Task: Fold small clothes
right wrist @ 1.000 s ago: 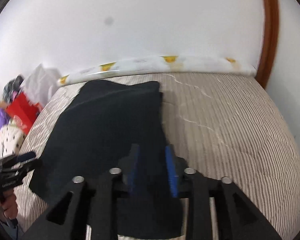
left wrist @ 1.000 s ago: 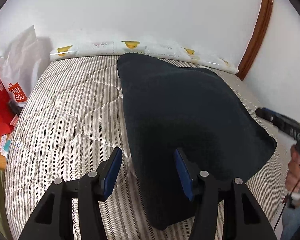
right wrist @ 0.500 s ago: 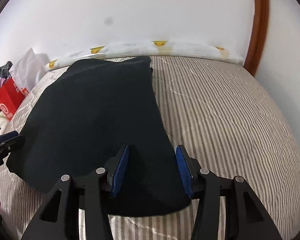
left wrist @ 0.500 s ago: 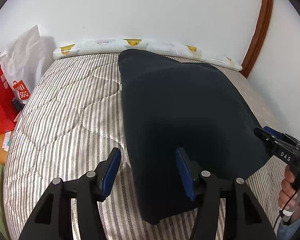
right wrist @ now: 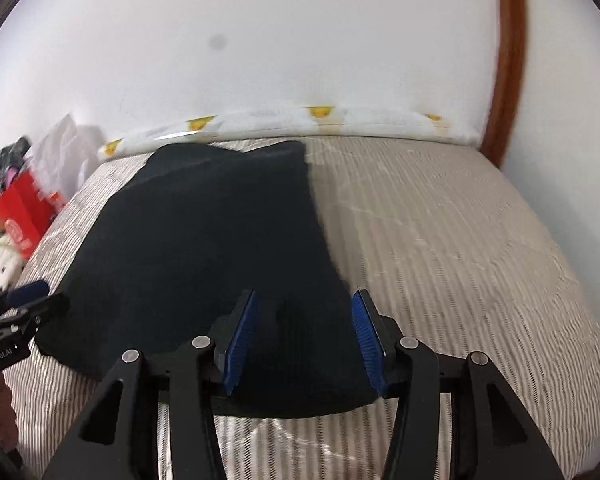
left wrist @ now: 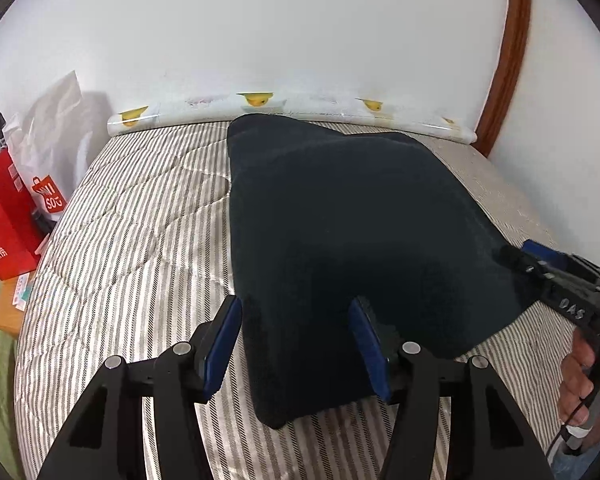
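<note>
A dark navy garment point(left wrist: 352, 240) lies spread flat on the striped bed point(left wrist: 132, 248); it also shows in the right wrist view point(right wrist: 204, 248). My left gripper point(left wrist: 296, 346) is open, its blue pads either side of the garment's near left corner. My right gripper point(right wrist: 304, 340) is open over the garment's near right corner, holding nothing. The right gripper also shows at the right edge of the left wrist view point(left wrist: 556, 280), and the left gripper at the left edge of the right wrist view point(right wrist: 16, 308).
A white roll with yellow prints point(left wrist: 292, 108) lies along the wall at the bed's far edge. Red shopping bags point(left wrist: 8, 224) and a white plastic bag point(left wrist: 56, 132) stand left of the bed. A brown door frame point(left wrist: 508, 56) rises at the right.
My right gripper opened and let go of the garment, which now lies flat. Both grippers drew back slightly toward the near edge.
</note>
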### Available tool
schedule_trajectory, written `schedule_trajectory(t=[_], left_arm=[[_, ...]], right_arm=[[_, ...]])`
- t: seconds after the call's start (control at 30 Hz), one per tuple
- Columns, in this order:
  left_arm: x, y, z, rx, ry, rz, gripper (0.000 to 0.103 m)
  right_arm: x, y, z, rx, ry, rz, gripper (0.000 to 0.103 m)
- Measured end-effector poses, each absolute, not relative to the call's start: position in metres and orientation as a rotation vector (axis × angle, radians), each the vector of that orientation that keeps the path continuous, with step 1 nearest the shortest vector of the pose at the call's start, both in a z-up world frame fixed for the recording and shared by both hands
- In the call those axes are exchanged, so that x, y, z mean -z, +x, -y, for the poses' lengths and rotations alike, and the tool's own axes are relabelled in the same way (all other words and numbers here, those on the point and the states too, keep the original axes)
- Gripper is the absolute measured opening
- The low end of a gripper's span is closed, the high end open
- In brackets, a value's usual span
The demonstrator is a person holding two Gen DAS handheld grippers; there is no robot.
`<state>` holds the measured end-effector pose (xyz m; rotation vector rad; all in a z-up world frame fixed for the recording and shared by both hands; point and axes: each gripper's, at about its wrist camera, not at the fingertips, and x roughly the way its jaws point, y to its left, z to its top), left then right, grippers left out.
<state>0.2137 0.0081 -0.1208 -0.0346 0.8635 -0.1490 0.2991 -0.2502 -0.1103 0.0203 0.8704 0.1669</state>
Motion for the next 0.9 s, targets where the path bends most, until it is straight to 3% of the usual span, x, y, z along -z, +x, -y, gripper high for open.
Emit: schedule_trajectory(t=[0.57, 0.77, 0.9], left_arm=[[0.118, 0.188, -0.016, 0.142, -0.081, -0.891, 0.054], [0.095, 0.167, -0.014, 0.127, -0.075, -0.839, 0.054], [0.071, 0.148, -0.009, 0.118, -0.073, -0.781, 0.064]], right_arm=[[0.103, 0.278, 0.256, -0.15, -0.012, -0.915, 0.048], [0.075, 0.265, 0.271, -0.111, 0.018, -0.878, 0.048], [0.046, 0.245, 0.283, -0.092, 0.039, -0.832, 0.049]])
